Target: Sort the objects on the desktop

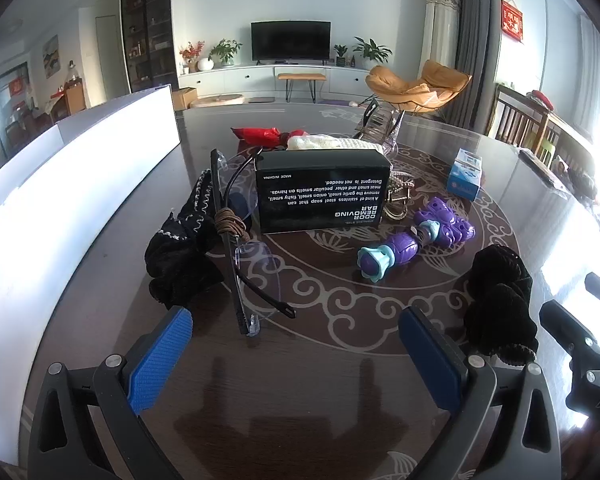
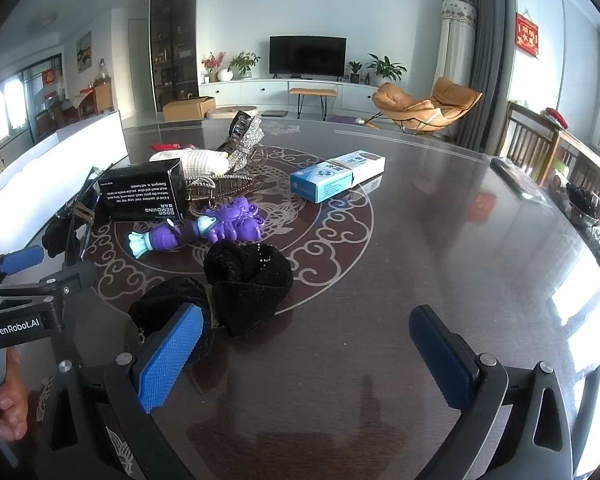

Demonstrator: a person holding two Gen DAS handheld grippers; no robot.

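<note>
My left gripper hangs open over the dark patterned table, just short of clear safety glasses that have a brown cord wound round them. A black cloth lies left of the glasses and a black box stands behind them. To the right lie a purple toy and a black velvet bow. My right gripper is open too. Its left pad sits at the near end of the black velvet bow, and nothing is between its fingers.
A long white container borders the table on the left. Further back lie a blue box, a rhinestone clip, a white knitted piece, a glittery shoe and a red item. A hand holds the left tool.
</note>
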